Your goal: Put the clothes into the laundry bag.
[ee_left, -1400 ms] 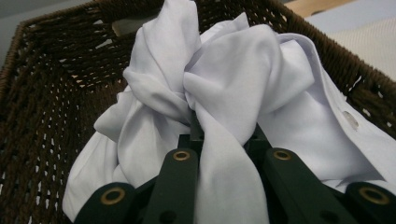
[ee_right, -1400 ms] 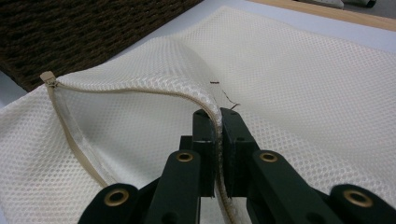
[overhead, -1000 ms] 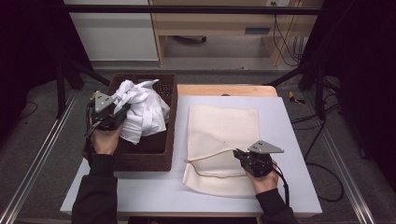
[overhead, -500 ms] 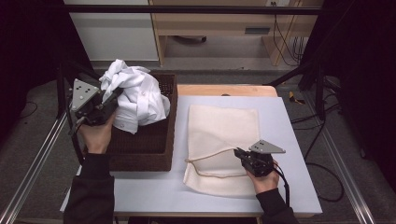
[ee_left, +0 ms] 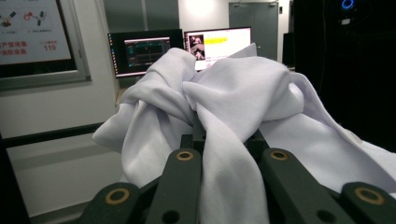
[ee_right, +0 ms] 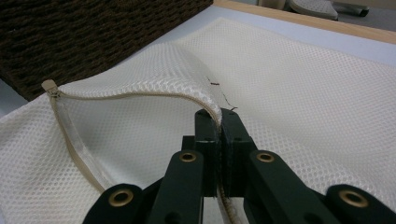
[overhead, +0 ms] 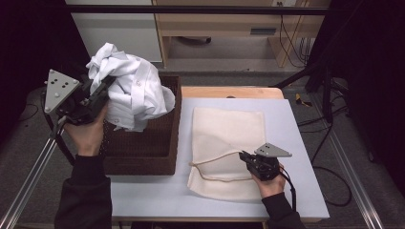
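A crumpled white shirt (overhead: 131,90) hangs in the air above the dark wicker basket (overhead: 143,152) at the table's left. My left gripper (overhead: 98,93) is shut on a fold of that white shirt (ee_left: 224,154), which drapes over both jaws in the left gripper view. A cream mesh laundry bag (overhead: 229,138) lies flat on the white table, its zipper open. My right gripper (overhead: 244,156) is shut on the bag's upper zipper edge (ee_right: 212,109) and lifts it a little, so the mouth of the mesh laundry bag (ee_right: 140,121) gapes toward the basket.
The basket's brown wall (ee_right: 93,32) stands just beyond the bag's mouth. A wooden strip (overhead: 229,91) runs along the table's far edge. Metal rails (overhead: 28,176) flank the table, and cables (overhead: 334,176) lie on the floor at the right.
My left gripper has risen and drawn left with the shirt, lifting it out of the basket. The right gripper and the bag have stayed where they were.
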`<state>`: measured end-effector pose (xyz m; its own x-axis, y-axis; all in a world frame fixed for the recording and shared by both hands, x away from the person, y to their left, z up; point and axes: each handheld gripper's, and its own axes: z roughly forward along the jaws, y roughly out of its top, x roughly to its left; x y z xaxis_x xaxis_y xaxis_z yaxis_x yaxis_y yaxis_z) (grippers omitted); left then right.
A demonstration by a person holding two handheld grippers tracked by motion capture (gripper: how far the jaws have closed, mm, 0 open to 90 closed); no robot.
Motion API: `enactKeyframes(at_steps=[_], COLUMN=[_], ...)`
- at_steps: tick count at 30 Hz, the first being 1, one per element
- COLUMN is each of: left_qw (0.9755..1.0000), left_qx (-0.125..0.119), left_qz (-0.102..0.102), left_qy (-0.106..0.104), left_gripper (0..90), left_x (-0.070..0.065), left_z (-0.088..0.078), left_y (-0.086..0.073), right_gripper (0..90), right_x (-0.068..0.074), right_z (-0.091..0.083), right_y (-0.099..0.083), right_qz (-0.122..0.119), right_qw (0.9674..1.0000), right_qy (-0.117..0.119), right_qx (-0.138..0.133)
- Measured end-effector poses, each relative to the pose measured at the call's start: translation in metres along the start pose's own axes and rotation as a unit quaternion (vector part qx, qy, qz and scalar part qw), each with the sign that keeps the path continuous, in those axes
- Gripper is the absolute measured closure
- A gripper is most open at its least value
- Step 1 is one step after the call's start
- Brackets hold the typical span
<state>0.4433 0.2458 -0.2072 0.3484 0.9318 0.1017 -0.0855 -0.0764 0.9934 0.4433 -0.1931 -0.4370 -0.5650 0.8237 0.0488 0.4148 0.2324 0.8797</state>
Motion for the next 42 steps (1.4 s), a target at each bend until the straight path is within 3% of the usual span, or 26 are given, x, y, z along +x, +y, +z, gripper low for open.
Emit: enactKeyframes(at_steps=[9,15,19,26,34,42], left_qw=[0.9990,0.9965,0.9949,0.9905,0.9851,0.9805], left_qx=[-0.033,-0.056,-0.060,-0.084,-0.106,-0.100], left_qz=[0.002,-0.008,-0.003,-0.010,-0.013,-0.018], left_qy=[-0.031,-0.061,-0.080,-0.108,-0.135,-0.168], left_gripper=[81.1,81.1,81.1,81.0,81.0,80.9], left_x=[-0.029,-0.051,-0.065,-0.089,-0.109,-0.128], left_z=[-0.006,-0.010,-0.010,-0.009,-0.014,-0.022], left_y=[0.034,0.052,0.058,0.064,0.084,0.081], right_gripper=[87.3,87.3,87.4,87.4,87.4,87.4], right_x=[-0.001,-0.002,-0.002,-0.004,-0.005,-0.007], right_z=[0.000,0.000,-0.001,-0.002,-0.003,-0.004], right_y=[0.000,0.000,0.001,0.001,0.002,0.002], right_qz=[-0.001,0.001,0.002,0.002,0.004,0.006], right_qw=[1.0000,1.0000,1.0000,1.0000,0.9999,0.9999], right_qy=[-0.001,-0.002,-0.003,-0.003,-0.006,-0.008], right_qx=[-0.003,-0.002,-0.003,-0.007,-0.008,-0.009])
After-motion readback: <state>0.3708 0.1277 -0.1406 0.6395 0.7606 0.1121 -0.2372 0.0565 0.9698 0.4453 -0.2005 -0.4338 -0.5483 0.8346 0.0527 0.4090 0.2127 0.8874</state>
